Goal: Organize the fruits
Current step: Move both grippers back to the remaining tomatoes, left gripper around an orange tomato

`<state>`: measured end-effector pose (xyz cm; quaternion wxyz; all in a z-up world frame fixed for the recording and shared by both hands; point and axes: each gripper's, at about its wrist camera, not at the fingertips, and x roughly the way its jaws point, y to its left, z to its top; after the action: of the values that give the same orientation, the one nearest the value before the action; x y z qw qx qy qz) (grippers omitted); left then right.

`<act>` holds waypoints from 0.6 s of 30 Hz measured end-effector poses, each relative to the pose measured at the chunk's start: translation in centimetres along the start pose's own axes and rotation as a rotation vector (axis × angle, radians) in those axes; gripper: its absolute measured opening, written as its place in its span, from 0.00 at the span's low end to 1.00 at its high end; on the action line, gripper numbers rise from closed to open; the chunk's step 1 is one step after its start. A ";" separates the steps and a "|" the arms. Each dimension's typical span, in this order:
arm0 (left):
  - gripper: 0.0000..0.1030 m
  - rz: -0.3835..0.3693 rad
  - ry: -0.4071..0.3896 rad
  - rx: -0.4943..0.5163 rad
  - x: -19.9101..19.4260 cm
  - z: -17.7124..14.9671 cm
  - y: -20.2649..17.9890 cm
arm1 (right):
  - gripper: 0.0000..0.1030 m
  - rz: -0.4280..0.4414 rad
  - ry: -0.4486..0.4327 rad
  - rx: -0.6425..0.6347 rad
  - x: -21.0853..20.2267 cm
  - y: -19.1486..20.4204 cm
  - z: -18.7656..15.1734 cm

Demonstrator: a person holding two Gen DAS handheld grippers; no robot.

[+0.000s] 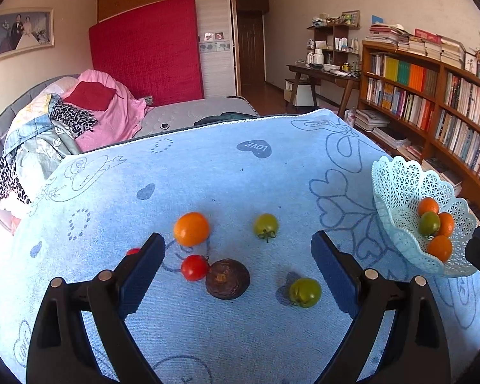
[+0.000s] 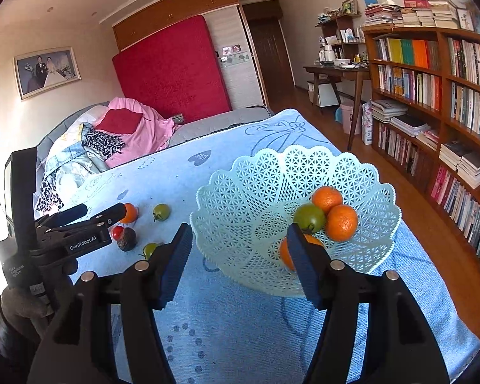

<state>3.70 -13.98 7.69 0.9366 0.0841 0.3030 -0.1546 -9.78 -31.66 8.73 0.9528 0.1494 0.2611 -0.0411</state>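
Blue ribbed pads line both tools, and each pair stands apart with nothing between them. From its own camera the left gripper (image 1: pixel 238 260) hangs spread over the loose fruit on the pale blue towel (image 1: pixel 208 172): a red tomato (image 1: pixel 194 267) touches a dark brown wrinkled fruit (image 1: pixel 227 278) between the fingers, an orange mandarin (image 1: pixel 191 228) lies just beyond them near the left finger, a green tomato (image 1: pixel 266 226) sits farther out toward the right, and a second green tomato (image 1: pixel 305 292) rests close to the right finger. A sliver of another red fruit (image 1: pixel 133 251) peeps from behind the left finger. The right gripper (image 2: pixel 238 264) is parted too, its fingers straddling the near rim of the white lattice basket (image 2: pixel 240 204) without pressing on it. Inside the basket lie three mandarins (image 2: pixel 341 222) and one green tomato in the basket (image 2: pixel 309 217), bunched toward its right side; the nearest mandarin is partly hidden by the right finger. Beyond the towel are a bed with heaped bedding (image 1: pixel 64 121), a red mattress (image 1: pixel 147 48) leaning upright against the wardrobe, and a wooden bookshelf (image 2: pixel 438 96) full of books along the right wall.
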 end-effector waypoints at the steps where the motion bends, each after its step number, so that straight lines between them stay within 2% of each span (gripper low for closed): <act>1: 0.89 0.007 0.002 -0.002 0.1 0.0 0.4 | 0.61 0.003 0.000 -0.005 0.0 0.3 0.0; 10: 0.89 0.043 0.016 -0.017 0.8 -0.1 2.7 | 0.61 0.042 0.001 -0.059 0.5 3.0 -0.1; 18: 0.89 0.032 0.055 -0.048 2.6 0.4 4.4 | 0.61 0.091 0.035 -0.097 1.7 5.6 -0.5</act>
<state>7.38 -10.53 6.76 0.9319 0.0708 0.3311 -0.1298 -7.70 -26.17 8.95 0.9551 0.1154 0.2724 0.0176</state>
